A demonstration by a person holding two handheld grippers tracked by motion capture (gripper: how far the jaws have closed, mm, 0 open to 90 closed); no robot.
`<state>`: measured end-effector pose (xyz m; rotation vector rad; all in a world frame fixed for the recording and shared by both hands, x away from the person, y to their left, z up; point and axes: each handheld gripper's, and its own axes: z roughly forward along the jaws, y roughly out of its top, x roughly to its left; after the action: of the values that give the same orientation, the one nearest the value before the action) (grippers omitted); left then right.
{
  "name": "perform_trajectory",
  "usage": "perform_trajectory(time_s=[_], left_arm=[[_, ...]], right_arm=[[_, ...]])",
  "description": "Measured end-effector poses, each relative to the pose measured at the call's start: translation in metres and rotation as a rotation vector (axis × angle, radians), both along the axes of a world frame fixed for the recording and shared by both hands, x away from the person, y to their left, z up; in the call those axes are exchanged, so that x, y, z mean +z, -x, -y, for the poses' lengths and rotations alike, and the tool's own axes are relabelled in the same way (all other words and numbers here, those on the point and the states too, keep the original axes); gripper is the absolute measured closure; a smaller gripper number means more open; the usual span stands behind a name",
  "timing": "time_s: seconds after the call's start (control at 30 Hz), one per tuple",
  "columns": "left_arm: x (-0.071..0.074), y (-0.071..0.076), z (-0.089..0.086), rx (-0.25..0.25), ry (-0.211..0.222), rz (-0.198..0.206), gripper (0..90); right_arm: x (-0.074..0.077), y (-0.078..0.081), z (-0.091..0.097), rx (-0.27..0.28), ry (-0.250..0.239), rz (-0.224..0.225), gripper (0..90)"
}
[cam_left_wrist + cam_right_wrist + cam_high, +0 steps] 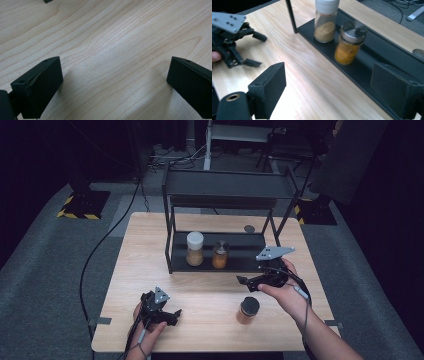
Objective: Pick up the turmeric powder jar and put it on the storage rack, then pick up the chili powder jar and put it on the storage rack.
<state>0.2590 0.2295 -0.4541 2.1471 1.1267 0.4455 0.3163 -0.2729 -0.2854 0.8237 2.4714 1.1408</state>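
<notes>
Dark-lidded jar [248,310] of brown powder, upright on table [210,330].

Lab or recording studio, not a home: dark room, grey carpet floor [45,265], hazard-striped stand bases at 10 o'clock [82,204] and 2 o'clock [316,211], loose cables [170,157] at 12, lone wooden bench [150,270] with black metal rack [227,187].

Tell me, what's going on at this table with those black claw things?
A person sits at a wooden table holding a gripper in each hand. The right gripper hangs open and empty in front of a black rack, whose bottom shelf holds a white-capped spice jar and a metal-capped spice jar. A third, dark-lidded spice jar stands on the table near the right hand. The left gripper rests open on the table, holding nothing.
</notes>
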Motion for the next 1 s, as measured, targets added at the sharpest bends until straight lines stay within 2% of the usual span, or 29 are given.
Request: perform_trajectory(time_s=[0.37,0.53,0.73,1.0], left_arm=[[0.0,0.0,0.0,0.0,0.0,0.0,0.1],[0.0,0.0,0.0,0.0,0.0,0.0,0.1],[0.0,0.0,0.0,-0.001,0.0,0.0,0.1],[0.0,0.0,0.0,0.0,0.0,0.0,0.2]], right_arm=[[-0.012,0.026,0.007,0.024,0.002,0.003,13.2],[-0.02,0.04,0.006,0.016,0.043,0.032,13.3],[-0.037,0.044,0.01,0.016,0.039,0.003,13.3],[-0.055,0.048,0.009,0.012,0.065,-0.016,13.1]])
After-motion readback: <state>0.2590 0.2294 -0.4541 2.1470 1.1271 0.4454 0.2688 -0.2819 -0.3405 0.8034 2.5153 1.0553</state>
